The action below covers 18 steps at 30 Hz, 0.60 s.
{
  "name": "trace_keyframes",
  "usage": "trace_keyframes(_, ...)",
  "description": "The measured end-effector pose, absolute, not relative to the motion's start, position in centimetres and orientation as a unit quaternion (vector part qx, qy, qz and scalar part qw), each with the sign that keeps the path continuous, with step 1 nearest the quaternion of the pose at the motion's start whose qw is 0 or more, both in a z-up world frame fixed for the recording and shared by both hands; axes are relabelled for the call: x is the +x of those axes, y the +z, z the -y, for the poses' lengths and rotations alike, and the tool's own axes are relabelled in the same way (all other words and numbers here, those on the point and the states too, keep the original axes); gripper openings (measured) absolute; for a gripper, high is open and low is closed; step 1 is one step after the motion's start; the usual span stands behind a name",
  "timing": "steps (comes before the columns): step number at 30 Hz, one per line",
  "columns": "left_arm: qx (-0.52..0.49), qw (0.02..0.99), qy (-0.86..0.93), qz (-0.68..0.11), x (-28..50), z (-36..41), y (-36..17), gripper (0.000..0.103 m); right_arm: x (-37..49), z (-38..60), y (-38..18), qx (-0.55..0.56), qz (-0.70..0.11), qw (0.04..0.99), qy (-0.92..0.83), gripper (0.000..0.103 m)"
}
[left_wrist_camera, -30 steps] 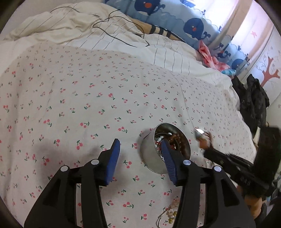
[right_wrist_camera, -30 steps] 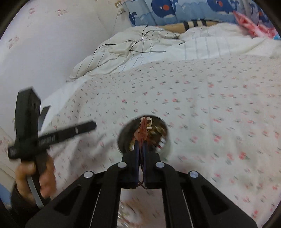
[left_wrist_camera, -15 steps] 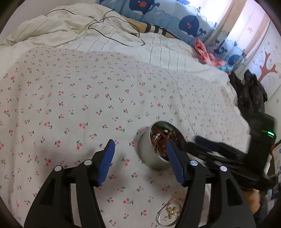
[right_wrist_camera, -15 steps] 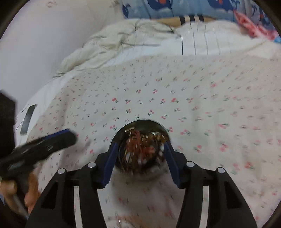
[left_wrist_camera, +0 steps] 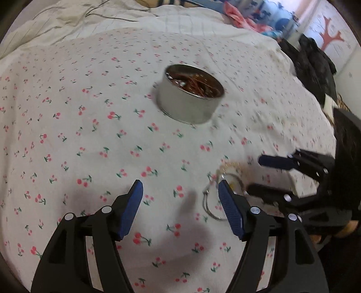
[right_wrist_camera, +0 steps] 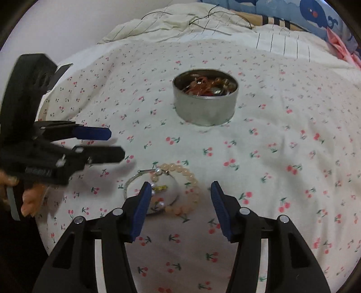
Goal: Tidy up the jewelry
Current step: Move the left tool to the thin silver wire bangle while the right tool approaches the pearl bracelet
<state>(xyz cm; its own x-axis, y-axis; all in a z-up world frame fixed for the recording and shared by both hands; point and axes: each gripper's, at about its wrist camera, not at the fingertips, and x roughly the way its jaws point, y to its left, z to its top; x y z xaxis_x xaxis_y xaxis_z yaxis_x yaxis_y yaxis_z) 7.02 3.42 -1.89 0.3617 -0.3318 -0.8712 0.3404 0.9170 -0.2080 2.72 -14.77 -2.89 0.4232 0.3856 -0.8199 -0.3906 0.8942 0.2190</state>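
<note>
A round silver tin [right_wrist_camera: 205, 99] holding red and gold jewelry stands on the cherry-print bedsheet [right_wrist_camera: 282, 146]; it also shows in the left wrist view [left_wrist_camera: 190, 94]. A peach bead bracelet [right_wrist_camera: 191, 180] and a thin silver bangle [right_wrist_camera: 133, 182] with pearls lie on the sheet in front of the tin. My right gripper [right_wrist_camera: 180, 191] is open and empty just above the bracelet. My left gripper [left_wrist_camera: 180, 193] is open and empty, with the bangle [left_wrist_camera: 209, 202] beside its right finger. Each gripper shows in the other's view: the right one [left_wrist_camera: 259, 173], the left one [right_wrist_camera: 115, 144].
A rumpled striped white duvet [right_wrist_camera: 180, 24] with a black cable lies at the bed's head. A whale-print pillow [right_wrist_camera: 315, 15] and pink cloth [right_wrist_camera: 340, 42] are at the far right. Dark clothing [left_wrist_camera: 315, 65] hangs past the bed's right edge.
My right gripper opened and let the red jewelry fall into the tin, then drew back to above the bracelet. My left gripper also pulled back from the tin.
</note>
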Motion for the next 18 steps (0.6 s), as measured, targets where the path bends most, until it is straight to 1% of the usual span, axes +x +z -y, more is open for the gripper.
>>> trace_keyframes(2, 0.006, 0.823, -0.208, -0.529, 6.8, -3.3, -2.1, 0.066, 2.8, 14.8, -2.9, -0.022, -0.472, 0.858, 0.202, 0.053)
trace_keyframes(4, 0.011, 0.818, -0.222, -0.531, 6.6, -2.8, -2.2, 0.066, 3.3, 15.0, -3.2, -0.023, -0.476, 0.858, 0.192, 0.053)
trace_keyframes(6, 0.036, 0.816, -0.231, -0.528, 6.1, -1.9, -2.4, 0.066, 3.4, 14.7, -3.9, -0.031, -0.479, 0.858, 0.181, 0.053)
trace_keyframes(10, 0.091, 0.810, -0.222, -0.536, 5.6, -0.3, -3.5, 0.066, 3.6, 13.7, -4.9, -0.084, -0.475, 0.862, 0.158, 0.054)
trace_keyframes(11, 0.121, 0.813, -0.203, -0.533, 5.5, 0.0, -3.9, 0.066, 3.6, 13.6, -5.0, -0.096, -0.473, 0.863, 0.147, 0.054)
trace_keyframes(13, 0.164, 0.824, -0.165, -0.517, 5.4, 0.0, -4.3, 0.067, 3.7, 13.7, -5.3, -0.121, -0.471, 0.866, 0.117, 0.060)
trace_keyframes(14, 0.178, 0.832, -0.135, -0.508, 5.7, -0.3, -4.3, 0.071, 3.8, 14.0, -5.3, -0.119, -0.472, 0.867, 0.109, 0.061)
trace_keyframes(16, 0.183, 0.844, -0.083, -0.498, 6.5, -1.4, -4.2, 0.072, 4.1, 14.8, -5.1, -0.119, -0.469, 0.871, 0.077, 0.061)
trace_keyframes(18, 0.160, 0.850, -0.051, -0.498, 7.3, -3.0, -3.8, 0.072, 4.3, 15.8, -4.8, -0.102, -0.468, 0.875, 0.070, 0.061)
